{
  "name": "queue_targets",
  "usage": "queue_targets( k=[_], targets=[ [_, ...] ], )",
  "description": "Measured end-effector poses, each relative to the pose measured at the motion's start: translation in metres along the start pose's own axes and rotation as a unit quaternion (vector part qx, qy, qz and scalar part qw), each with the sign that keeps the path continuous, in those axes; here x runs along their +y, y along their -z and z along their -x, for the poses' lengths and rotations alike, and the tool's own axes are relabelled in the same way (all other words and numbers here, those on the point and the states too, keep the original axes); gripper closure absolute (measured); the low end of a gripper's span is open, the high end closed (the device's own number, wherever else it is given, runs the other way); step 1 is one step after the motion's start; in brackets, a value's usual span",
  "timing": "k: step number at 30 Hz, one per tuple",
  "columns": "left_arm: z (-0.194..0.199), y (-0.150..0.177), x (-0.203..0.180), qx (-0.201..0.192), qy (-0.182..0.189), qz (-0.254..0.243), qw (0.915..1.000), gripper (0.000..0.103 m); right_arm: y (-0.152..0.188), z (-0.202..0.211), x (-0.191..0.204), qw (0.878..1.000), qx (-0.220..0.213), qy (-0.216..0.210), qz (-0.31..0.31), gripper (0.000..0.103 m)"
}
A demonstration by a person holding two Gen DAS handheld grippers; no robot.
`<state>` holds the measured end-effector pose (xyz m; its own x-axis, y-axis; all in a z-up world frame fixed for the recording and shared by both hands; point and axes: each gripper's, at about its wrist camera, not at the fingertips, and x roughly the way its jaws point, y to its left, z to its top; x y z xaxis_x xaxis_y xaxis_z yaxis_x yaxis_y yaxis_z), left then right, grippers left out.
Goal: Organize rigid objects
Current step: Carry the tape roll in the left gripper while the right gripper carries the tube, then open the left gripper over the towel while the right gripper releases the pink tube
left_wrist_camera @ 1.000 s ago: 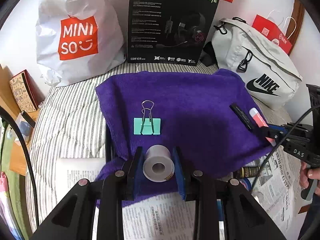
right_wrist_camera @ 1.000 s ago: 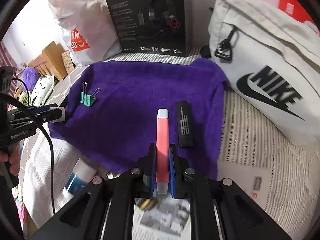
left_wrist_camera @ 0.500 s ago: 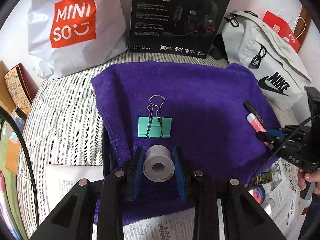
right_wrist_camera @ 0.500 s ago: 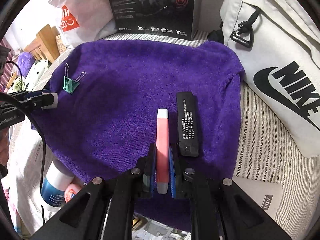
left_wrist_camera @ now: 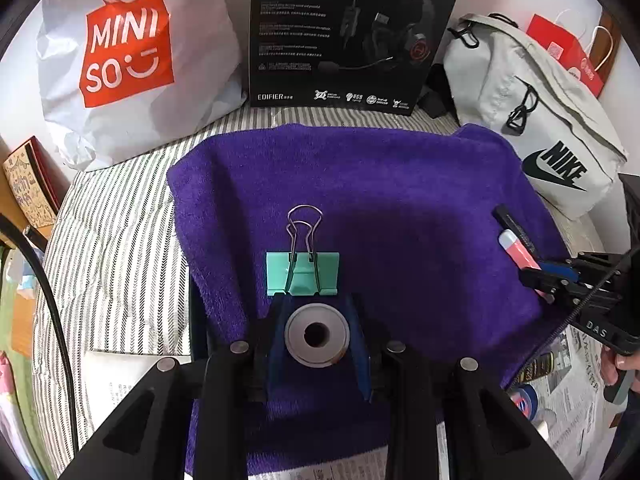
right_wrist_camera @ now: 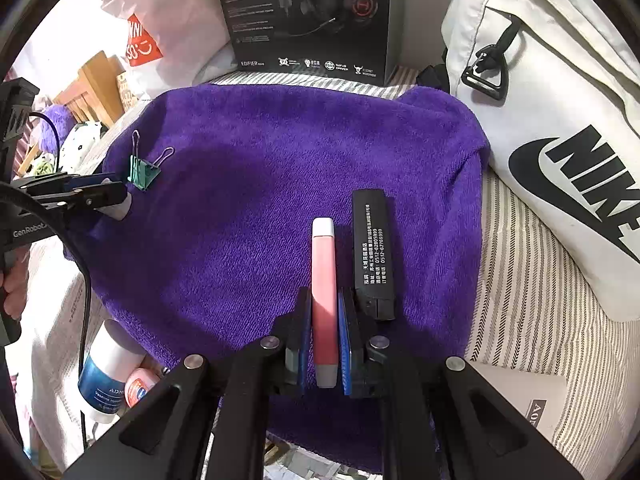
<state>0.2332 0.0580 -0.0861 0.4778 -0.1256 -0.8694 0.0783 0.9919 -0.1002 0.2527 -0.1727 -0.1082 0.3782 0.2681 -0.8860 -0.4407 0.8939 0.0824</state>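
Observation:
A purple towel point(left_wrist_camera: 400, 200) point(right_wrist_camera: 260, 184) lies spread over a striped bed. My left gripper point(left_wrist_camera: 316, 312) is shut on a grey tape roll point(left_wrist_camera: 317, 335), low over the towel's near edge, just behind a green binder clip point(left_wrist_camera: 303, 273) point(right_wrist_camera: 143, 175) that lies flat. My right gripper point(right_wrist_camera: 324, 300) is shut on a pink stick with a white cap point(right_wrist_camera: 324, 280) point(left_wrist_camera: 516, 248), held down at the towel beside a black bar with white print point(right_wrist_camera: 372, 256) point(left_wrist_camera: 514, 222). Each gripper shows in the other's view: the left gripper point(right_wrist_camera: 116, 200) and the right gripper point(left_wrist_camera: 536, 276).
At the back stand a white Miniso bag point(left_wrist_camera: 128, 60), a black headset box point(left_wrist_camera: 348, 32) and a white Nike bag point(left_wrist_camera: 552, 148) point(right_wrist_camera: 560, 128). A blue-labelled bottle point(right_wrist_camera: 104, 380) and small jars lie on newspaper point(left_wrist_camera: 572, 400) off the towel's near edge. A hand point(left_wrist_camera: 620, 364) holds the right gripper.
Both grippers have sunk toward the towel with their loads. The tape roll now sits close behind the binder clip, and the pink stick has come down beside the black bar.

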Motion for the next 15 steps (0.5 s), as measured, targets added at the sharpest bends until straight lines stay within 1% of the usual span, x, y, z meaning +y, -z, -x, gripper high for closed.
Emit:
queue_targets(
  k=[9,12,14,15],
  targets=[
    [-0.0049,0.0035,0.0002,0.005,-0.005,0.006,1.0000,0.074,0.0001,0.0009,-0.0002,1.000,0.001,0.000,0.003,0.090],
    [-0.0046,0.0059,0.0026,0.011,0.002,0.017,0.9998,0.073,0.0002,0.0012,-0.0012,1.000,-0.002,-0.007,0.002,0.088],
    [-0.0035,0.0081,0.0024,0.016,0.000,0.018,0.9997,0.073,0.0010,0.0021,-0.0028,1.000,-0.002,-0.014,-0.003,0.086],
    [-0.0022,0.0089,0.0018,0.017,-0.003,0.017,0.9997,0.072,0.0014,0.0025,-0.0032,1.000,-0.002,-0.018,-0.005,0.083]
  ],
)
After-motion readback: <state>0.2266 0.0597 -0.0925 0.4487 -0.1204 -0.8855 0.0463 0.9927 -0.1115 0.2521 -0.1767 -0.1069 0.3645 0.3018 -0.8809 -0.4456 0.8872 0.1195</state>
